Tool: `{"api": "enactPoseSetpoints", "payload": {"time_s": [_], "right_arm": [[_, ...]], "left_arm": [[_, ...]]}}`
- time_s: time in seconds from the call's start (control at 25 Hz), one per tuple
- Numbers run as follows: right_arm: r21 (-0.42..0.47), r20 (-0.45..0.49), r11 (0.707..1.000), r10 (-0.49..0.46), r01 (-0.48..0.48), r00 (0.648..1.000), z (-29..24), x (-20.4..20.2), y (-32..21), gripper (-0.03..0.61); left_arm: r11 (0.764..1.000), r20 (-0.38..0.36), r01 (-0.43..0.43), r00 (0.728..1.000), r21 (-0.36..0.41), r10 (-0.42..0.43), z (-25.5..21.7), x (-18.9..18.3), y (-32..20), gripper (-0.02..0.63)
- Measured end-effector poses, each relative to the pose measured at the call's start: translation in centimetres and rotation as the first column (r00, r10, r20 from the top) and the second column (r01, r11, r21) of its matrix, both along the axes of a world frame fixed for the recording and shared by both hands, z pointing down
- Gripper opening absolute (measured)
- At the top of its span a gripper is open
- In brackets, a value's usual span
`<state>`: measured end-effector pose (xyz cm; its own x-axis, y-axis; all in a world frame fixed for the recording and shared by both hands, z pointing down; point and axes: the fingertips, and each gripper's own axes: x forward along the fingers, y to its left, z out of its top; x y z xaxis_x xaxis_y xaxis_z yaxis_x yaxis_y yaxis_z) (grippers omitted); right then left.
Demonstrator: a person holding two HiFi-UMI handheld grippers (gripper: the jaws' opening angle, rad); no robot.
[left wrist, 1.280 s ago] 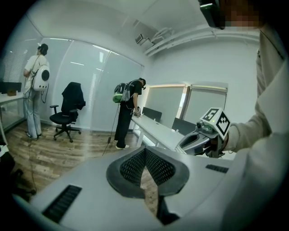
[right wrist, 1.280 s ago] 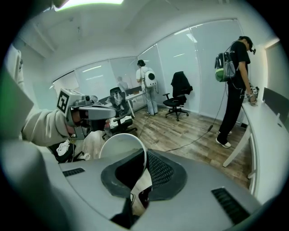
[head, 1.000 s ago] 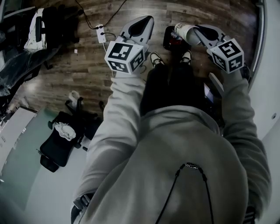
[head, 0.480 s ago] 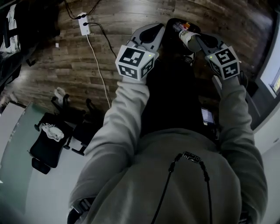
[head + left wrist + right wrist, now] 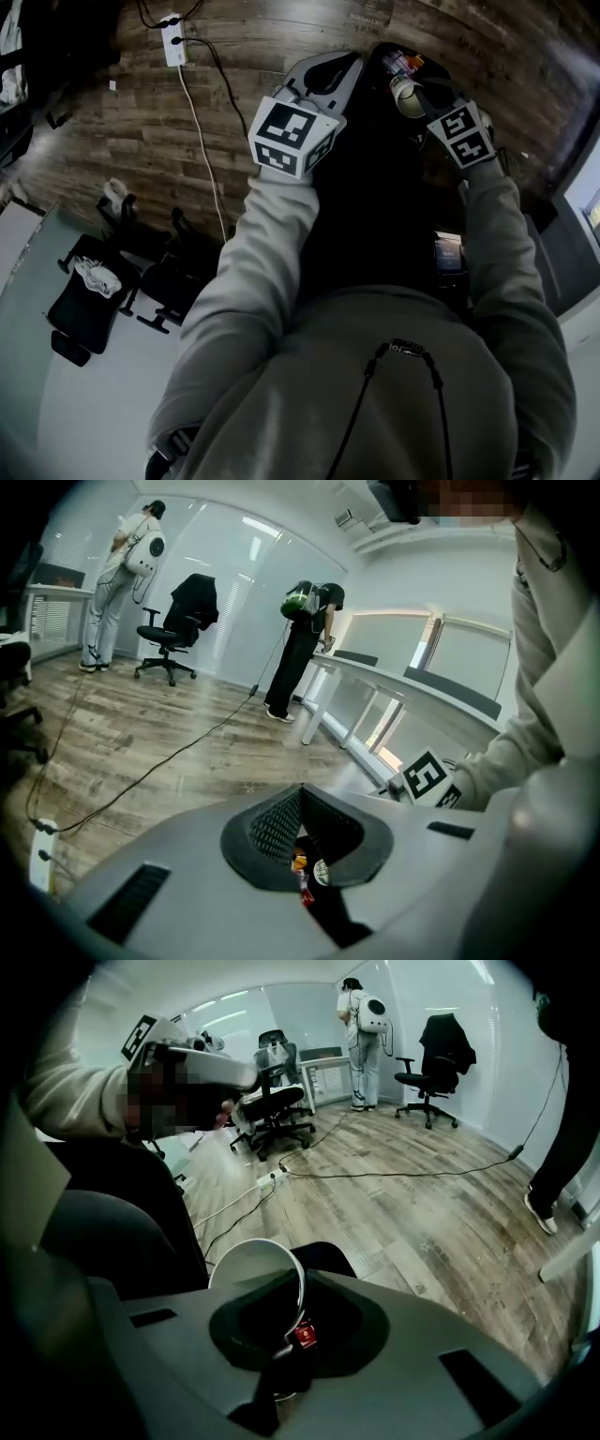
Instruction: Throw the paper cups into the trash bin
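A white paper cup (image 5: 404, 95) is held by its wall in my right gripper (image 5: 419, 94), which is shut on it. In the right gripper view the cup (image 5: 251, 1265) shows its open mouth, tilted to the left of the jaws. The cup hangs over the near rim of a dark trash bin (image 5: 401, 58) with coloured rubbish inside. My left gripper (image 5: 336, 67) is just left of the bin, shut with nothing in it. In the left gripper view, bits of the rubbish (image 5: 302, 866) show below the closed jaws.
A power strip (image 5: 173, 52) and its cable lie on the wooden floor to the left. Black office chairs (image 5: 94, 300) stand lower left. A desk edge (image 5: 581, 197) is on the right. Two people (image 5: 305, 649) stand further off by desks.
Both grippers have come closer to the trash bin. The cup has moved from beside the bin to over its near rim. The right gripper keeps its hold.
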<state>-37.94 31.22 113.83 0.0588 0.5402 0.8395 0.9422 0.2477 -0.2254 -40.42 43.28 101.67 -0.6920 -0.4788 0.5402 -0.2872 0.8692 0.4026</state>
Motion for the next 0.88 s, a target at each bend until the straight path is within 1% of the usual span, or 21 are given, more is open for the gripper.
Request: {"api": "enactPoseSetpoints", "payload": {"time_s": [0.08,0.2,0.36,0.4,0.44,0.56,0.64,0.76,0.88], "right_arm": [[-0.005,-0.005,1.000,-0.009,0.009,1.000,0.8,0.2,0.3,0.041],[0.010,0.003,1.000,-0.028,0.028,1.000,1.5,0.4,0.1,0.041],[0.032,-0.010,0.999,-0.014,0.015,1.000,1.8,0.8,-0.4,0.047],[0.025,-0.004,1.000,-0.007,0.007,1.000,1.5,0.4,-0.2,0.079],[0.014,0.001,1.000,0.002,-0.002,1.000,1.0,0.0,-0.1,0.106],[-0.010,-0.025,0.999,0.038,-0.038,0.999,-1.7,0.2,-1.1,0.115],[-0.019,-0.035,0.999,0.047,-0.048,0.998,-3.8,-0.1,-1.8,0.126],[-0.038,-0.019,0.998,0.053,-0.054,0.998,-7.5,-1.1,-1.8,0.126],[-0.040,0.001,0.996,0.081,-0.081,0.997,-11.4,-0.9,-3.0,0.126]], "left_arm": [[1.000,0.001,0.022,1.000,0.002,-0.022,0.1,0.2,0.6,-0.005],[1.000,0.008,0.028,1.000,-0.003,-0.028,0.0,0.4,0.7,-0.006],[0.998,0.012,0.060,0.998,0.009,-0.061,-0.7,0.7,1.8,-0.006],[0.998,0.018,0.062,0.998,0.009,-0.063,-1.0,0.6,2.0,-0.006],[0.998,0.021,0.060,0.998,0.010,-0.060,-1.3,0.8,2.0,-0.006],[0.998,-0.006,0.058,0.998,0.028,-0.058,-2.3,2.0,0.8,-0.006],[0.997,-0.019,0.069,0.997,0.044,-0.069,-3.4,2.2,0.0,-0.006],[0.997,-0.016,0.056,0.998,0.051,-0.055,-6.1,2.4,-0.8,-0.006],[0.997,-0.033,0.050,0.998,0.060,-0.048,-9.0,3.9,-1.4,-0.006]]}}
